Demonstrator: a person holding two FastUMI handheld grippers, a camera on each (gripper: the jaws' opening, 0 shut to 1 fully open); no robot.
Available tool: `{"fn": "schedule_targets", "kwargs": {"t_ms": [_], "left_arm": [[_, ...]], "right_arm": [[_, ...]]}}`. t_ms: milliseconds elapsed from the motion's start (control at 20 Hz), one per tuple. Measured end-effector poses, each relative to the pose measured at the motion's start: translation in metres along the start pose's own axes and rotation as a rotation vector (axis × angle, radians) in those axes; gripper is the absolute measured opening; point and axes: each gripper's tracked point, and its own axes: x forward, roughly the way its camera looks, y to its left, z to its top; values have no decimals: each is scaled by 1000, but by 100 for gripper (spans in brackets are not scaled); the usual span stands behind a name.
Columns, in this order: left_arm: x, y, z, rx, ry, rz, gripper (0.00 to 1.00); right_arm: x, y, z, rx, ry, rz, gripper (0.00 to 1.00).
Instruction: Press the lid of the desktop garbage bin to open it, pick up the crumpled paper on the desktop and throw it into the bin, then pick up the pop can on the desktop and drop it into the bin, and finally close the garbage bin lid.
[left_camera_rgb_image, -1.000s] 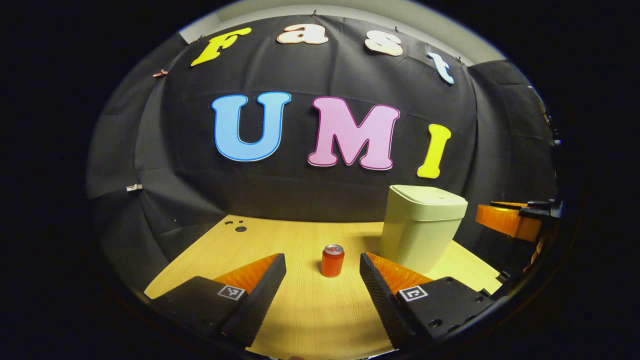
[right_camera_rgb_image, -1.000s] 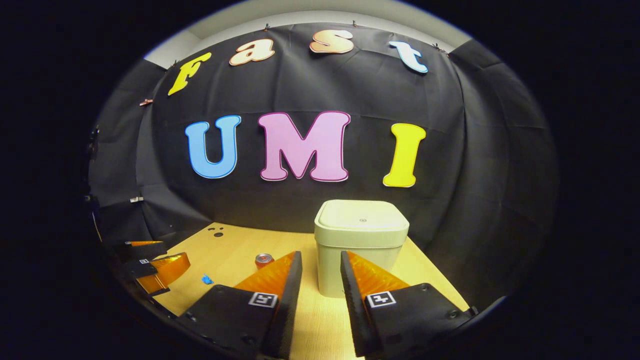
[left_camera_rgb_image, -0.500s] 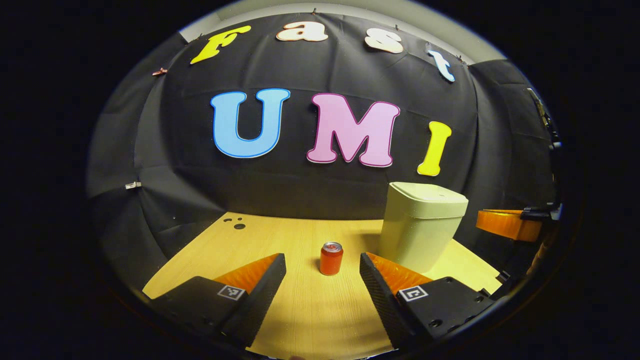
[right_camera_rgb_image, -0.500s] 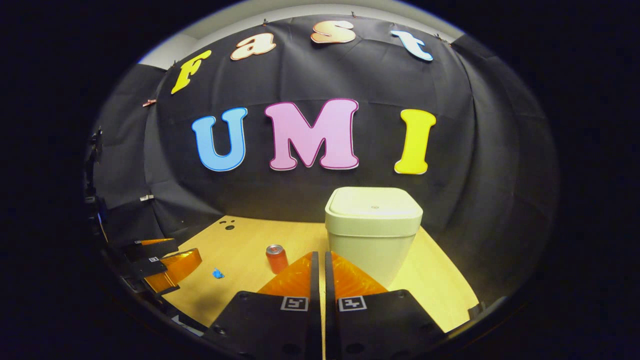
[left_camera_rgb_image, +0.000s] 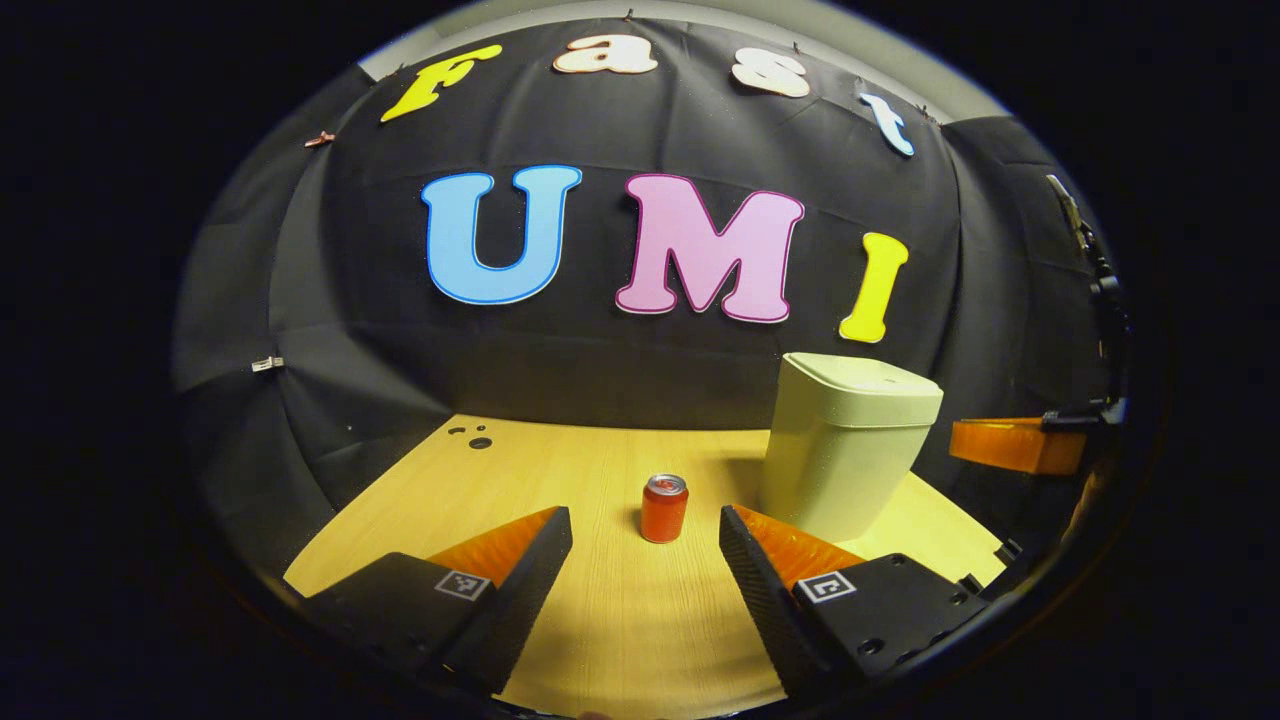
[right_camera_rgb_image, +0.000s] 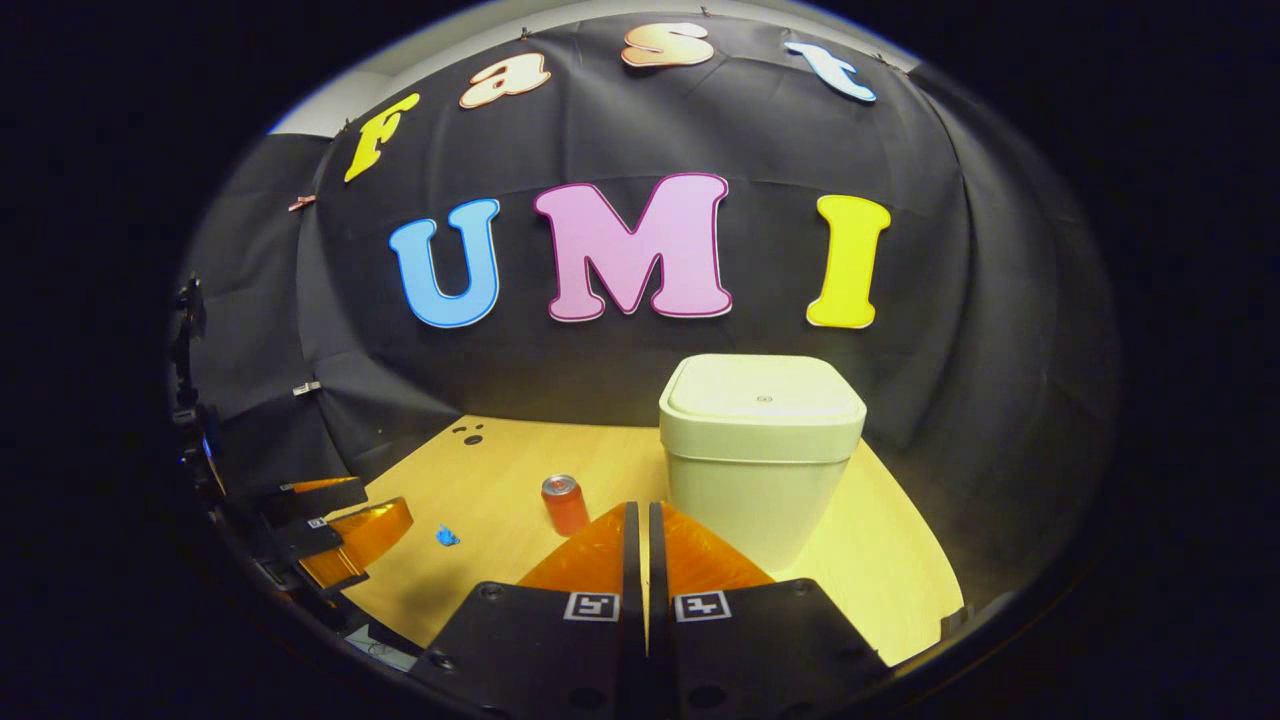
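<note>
Table: pale wood, across the lower half of both views, bearing bin, can and paper.
Garbage bin: right of centre in the right gripper view, lid flat and closed; centre right in the left gripper view.
Left gripper: bottom of the left gripper view, fingers spread wide, holding nothing, touching nothing; seen again at lower left of the right gripper view.
Right gripper: bottom centre of the right gripper view, fingers pressed together, nothing between them, short of the bin; at the right edge of the left gripper view.
Pop can: upright, just beyond the left fingertips, left of the bin; also.
Crumpled paper: small blue scrap, lower left, between can and left gripper.
</note>
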Motion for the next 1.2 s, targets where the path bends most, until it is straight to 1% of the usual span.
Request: {"fn": "schedule_targets", "kwargs": {"t_ms": [250, 400, 550, 650, 900, 1000, 1200], "left_arm": [[6, 2, -1, 14, 8, 14, 95], [13, 11, 2, 27, 4, 41, 95], [16, 25, 4, 29, -1, 91, 96], [18, 34, 0, 10, 11, 128, 95], [18, 50, -11, -25, 49, 219, 96], [19, 53, -13, -33, 57, 253, 96], [25, 49, -21, -44, 80, 310, 96]], "right_arm": [[25, -9, 28, -2, -34, 1, 5], [46, -27, 40, -10, -39, -14, 5], [65, -50, 53, -12, -48, -50, 5], [78, -66, 60, -9, -55, -75, 5], [112, -101, 65, 0, -52, -118, 5], [125, -110, 62, -7, -44, -123, 5], [148, -115, 48, -21, -2, -97, 5]]}}
